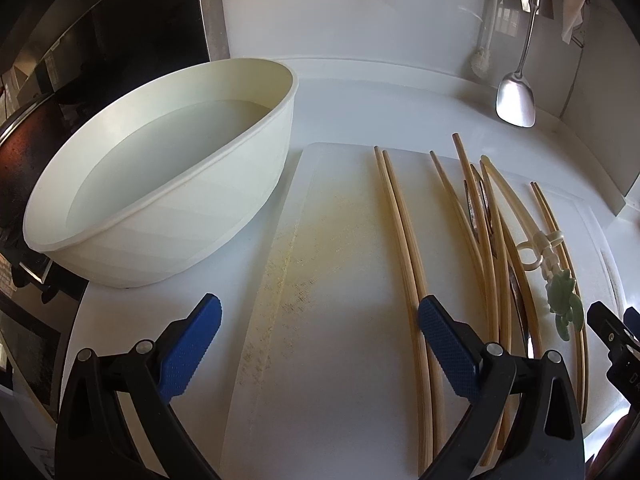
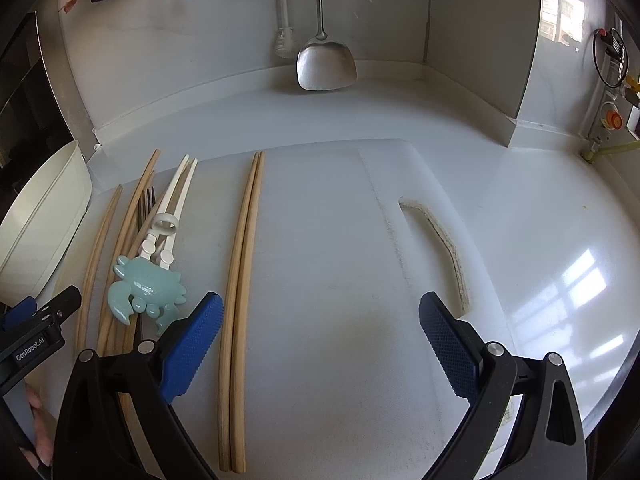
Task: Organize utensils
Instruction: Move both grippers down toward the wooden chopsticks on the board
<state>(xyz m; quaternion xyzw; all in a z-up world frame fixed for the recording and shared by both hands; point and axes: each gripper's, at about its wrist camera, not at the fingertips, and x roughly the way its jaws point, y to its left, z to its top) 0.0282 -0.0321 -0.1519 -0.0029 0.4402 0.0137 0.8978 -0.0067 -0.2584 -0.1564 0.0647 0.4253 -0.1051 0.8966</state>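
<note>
Both hand-held grippers, left point(image 1: 320, 344) & right point(image 2: 320, 344), released, empty, over board point(image 2: 340, 240). Chopstick pair point(image 2: 240, 280) by right's left finger; pile point(image 2: 132, 248) further left. Next: prob. grab pair.

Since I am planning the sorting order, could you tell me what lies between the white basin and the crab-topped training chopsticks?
In the left wrist view, between the white basin and the crab-topped training chopsticks lie bare cutting board, a neat bamboo pair, then mixed loose chopsticks.

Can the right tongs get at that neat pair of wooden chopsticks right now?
Probably yes. The right tongs are open and empty, and the wooden chopstick pair lies apart from the pile, uncovered, beside the near finger.
</note>
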